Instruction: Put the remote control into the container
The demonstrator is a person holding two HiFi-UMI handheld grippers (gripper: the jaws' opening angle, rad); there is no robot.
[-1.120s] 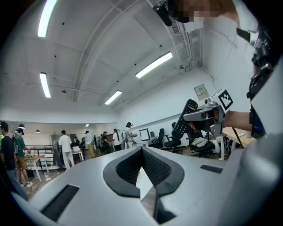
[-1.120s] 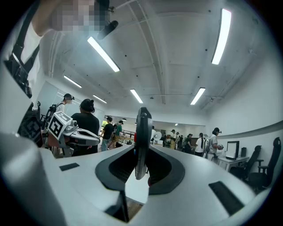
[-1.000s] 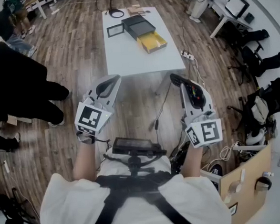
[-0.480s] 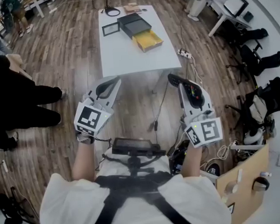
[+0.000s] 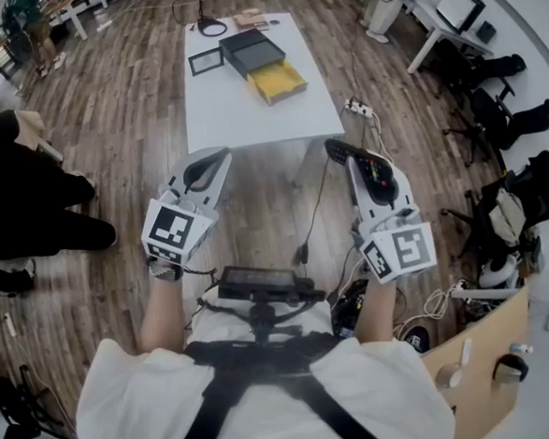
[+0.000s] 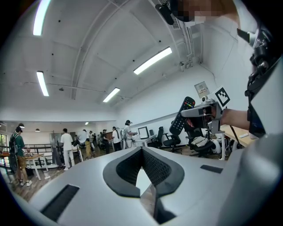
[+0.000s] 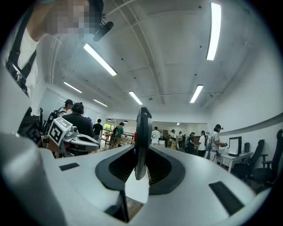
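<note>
A black remote control [image 5: 380,180] with coloured buttons sticks out forward from my right gripper [image 5: 360,166], whose jaws are shut on it. The right gripper view shows the remote [image 7: 141,141] edge-on between the pads. My left gripper [image 5: 212,164] is at the left, shut and empty; from the left gripper view the remote [image 6: 182,117] shows tilted upward. The container [image 5: 251,48], a black box with a yellow drawer [image 5: 279,80] pulled open, sits on the white table [image 5: 239,118] ahead. Both grippers hang over the wooden floor, short of the table's near edge.
A small framed panel [image 5: 204,62] and a coiled cable [image 5: 210,26] lie by the container. A person in black [image 5: 20,194] stands at the left. A power strip [image 5: 361,109] and cables lie right of the table. Office chairs [image 5: 501,113] and a cardboard box [image 5: 481,359] are at the right.
The table and container have slid a little left and up in the head view. The person in black has moved toward the left edge. Both grippers keep their pose, remote still held.
</note>
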